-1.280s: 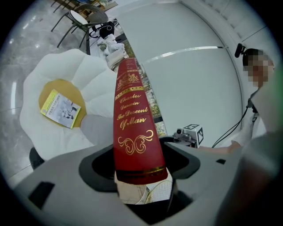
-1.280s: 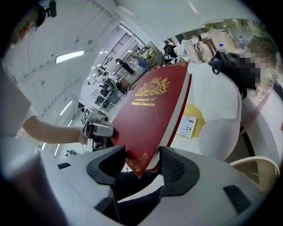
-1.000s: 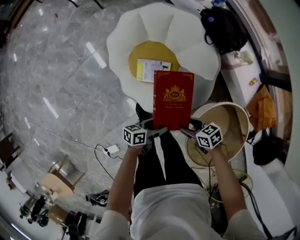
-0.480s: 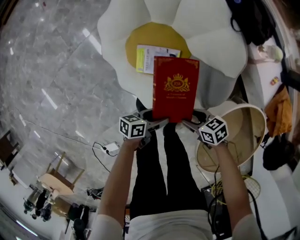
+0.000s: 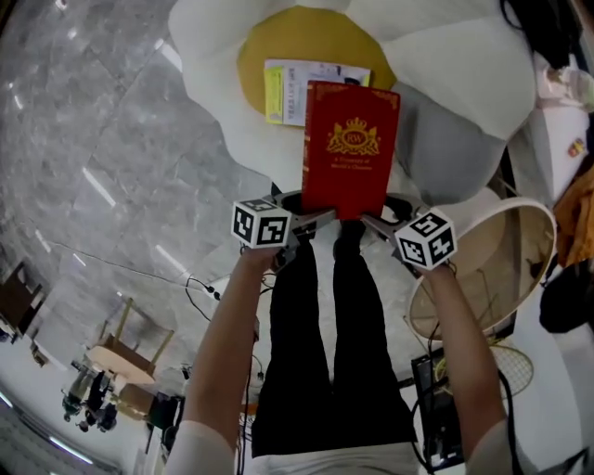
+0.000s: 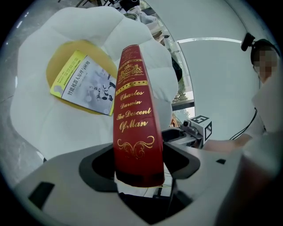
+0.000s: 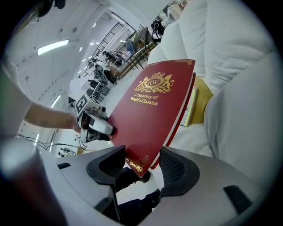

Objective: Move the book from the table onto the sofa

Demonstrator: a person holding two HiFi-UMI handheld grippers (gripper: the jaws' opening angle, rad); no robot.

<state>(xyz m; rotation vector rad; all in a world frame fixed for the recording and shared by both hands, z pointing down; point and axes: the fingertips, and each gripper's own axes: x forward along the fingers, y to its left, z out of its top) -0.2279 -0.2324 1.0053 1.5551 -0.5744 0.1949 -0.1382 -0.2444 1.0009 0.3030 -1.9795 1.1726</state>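
A red hardback book (image 5: 350, 153) with gold print is held upright over the flower-shaped sofa (image 5: 445, 65), just in front of its yellow centre (image 5: 278, 37). My left gripper (image 5: 314, 220) is shut on the book's lower spine (image 6: 135, 132). My right gripper (image 5: 376, 223) is shut on the opposite lower corner (image 7: 141, 163). In the left gripper view, the left gripper (image 6: 139, 172) has the spine filling the gap between its jaws. The book's corner sits between the jaws of the right gripper (image 7: 142, 170) in the right gripper view. A thin white and yellow booklet (image 5: 306, 79) lies on the yellow centre beyond the book.
A round wicker-topped table (image 5: 534, 232) stands to the right of the person's legs (image 5: 343, 343). Cables and a plug (image 5: 200, 288) lie on the marble floor at left. Chairs and gear (image 5: 121, 366) stand at lower left. A dark bag (image 5: 557, 28) sits at top right.
Both grippers have sunk with the red book still held between them. The sofa and the booklet now look closer and larger, and the book reaches over the yellow centre.
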